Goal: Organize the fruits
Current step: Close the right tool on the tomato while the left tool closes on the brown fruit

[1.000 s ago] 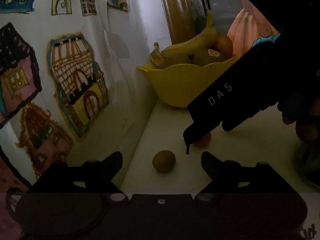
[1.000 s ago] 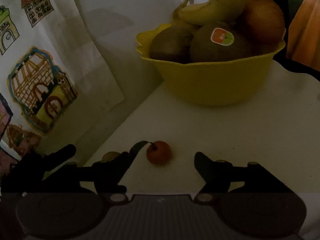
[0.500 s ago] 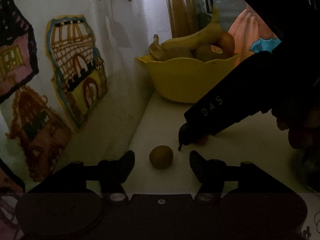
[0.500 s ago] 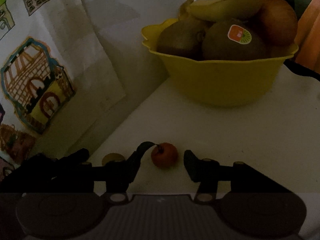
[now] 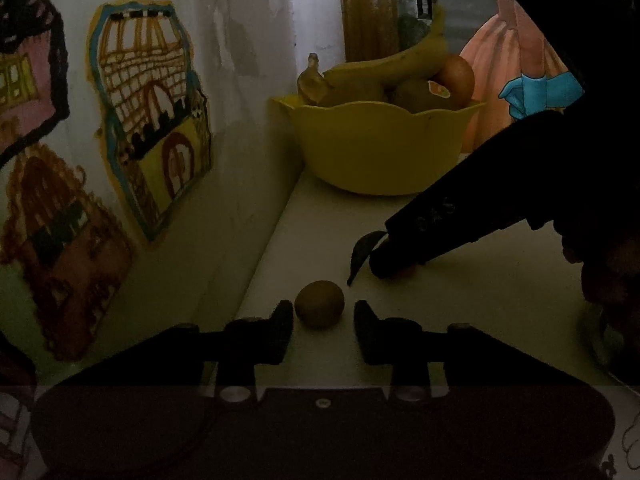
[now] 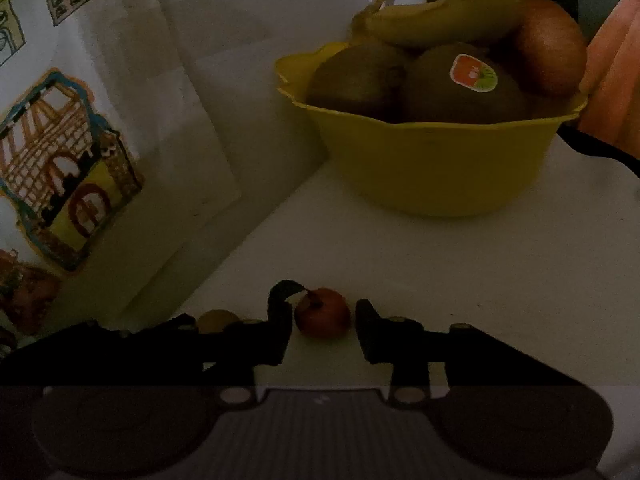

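A small brown round fruit (image 5: 319, 304) lies on the white tabletop between the fingers of my left gripper (image 5: 320, 316). Its jaws are closing, and a thin gap still shows on the right side. A small red fruit (image 6: 323, 313) with a stem and a dark leaf (image 6: 285, 290) lies between the fingers of my right gripper (image 6: 323, 320). These jaws are closing too and stand just clear of the fruit. In the left wrist view the right gripper (image 5: 394, 266) comes down from the right. A yellow bowl (image 6: 440, 168) (image 5: 380, 152) behind holds a banana (image 6: 444, 20), kiwis and a reddish round fruit.
A wall with children's house drawings (image 5: 148, 120) runs along the table's left edge. A tall jar of spaghetti (image 5: 370, 8) stands behind the bowl. A person's hand (image 5: 608, 268) holds the right gripper, with a metal rim (image 5: 600, 340) below it.
Both pairs of jaws have narrowed from wide apart to almost touching their fruits. Neither fruit has moved on the table.
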### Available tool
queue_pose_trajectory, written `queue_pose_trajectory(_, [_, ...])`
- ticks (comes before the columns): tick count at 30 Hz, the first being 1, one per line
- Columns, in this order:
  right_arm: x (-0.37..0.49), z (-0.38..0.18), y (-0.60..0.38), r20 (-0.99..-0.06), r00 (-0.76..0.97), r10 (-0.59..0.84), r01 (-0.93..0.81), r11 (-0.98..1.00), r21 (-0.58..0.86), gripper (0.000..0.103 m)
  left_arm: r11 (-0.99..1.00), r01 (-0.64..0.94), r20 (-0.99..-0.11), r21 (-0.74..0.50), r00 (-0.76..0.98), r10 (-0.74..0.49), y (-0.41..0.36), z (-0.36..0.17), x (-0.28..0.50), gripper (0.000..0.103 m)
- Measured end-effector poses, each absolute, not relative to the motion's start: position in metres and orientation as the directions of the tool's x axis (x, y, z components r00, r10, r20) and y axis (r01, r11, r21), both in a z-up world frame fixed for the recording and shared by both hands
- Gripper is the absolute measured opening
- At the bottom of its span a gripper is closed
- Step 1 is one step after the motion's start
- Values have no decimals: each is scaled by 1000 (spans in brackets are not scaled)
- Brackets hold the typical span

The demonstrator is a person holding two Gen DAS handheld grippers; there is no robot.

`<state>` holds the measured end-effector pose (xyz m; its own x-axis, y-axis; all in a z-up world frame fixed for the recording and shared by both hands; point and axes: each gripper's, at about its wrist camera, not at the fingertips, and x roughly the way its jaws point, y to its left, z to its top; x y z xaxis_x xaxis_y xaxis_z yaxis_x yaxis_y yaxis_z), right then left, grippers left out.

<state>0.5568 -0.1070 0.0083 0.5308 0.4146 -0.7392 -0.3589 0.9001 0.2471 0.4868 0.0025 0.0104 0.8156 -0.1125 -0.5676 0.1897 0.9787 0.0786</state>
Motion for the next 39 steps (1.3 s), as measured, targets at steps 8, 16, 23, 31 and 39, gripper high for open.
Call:
queue_pose_trajectory(8, [555, 10, -105, -748, 525, 407, -368, 900, 232, 33, 981, 177, -560, 74, 822, -106, 4, 12, 483, 27])
queue_pose_trajectory(16, [547, 14, -110, -758, 519, 396, -360, 905, 226, 33, 978, 210, -560, 16, 812, -165, 5, 12, 479, 26])
queue_pose_trajectory(23, [533, 23, -127, -751, 535, 386, -340, 913, 226, 33, 972, 234, -551, -25, 808, -209, 4, 13, 476, 26])
queue_pose_trajectory(31, [502, 44, -153, -730, 580, 361, -342, 922, 184, 33, 966, 254, -523, -50, 817, -242, 2, 21, 468, 18])
queue_pose_trajectory(39, [474, 67, -164, -713, 611, 344, -354, 924, 142, 33, 959, 279, -509, -44, 820, -262, -1, 21, 466, 12])
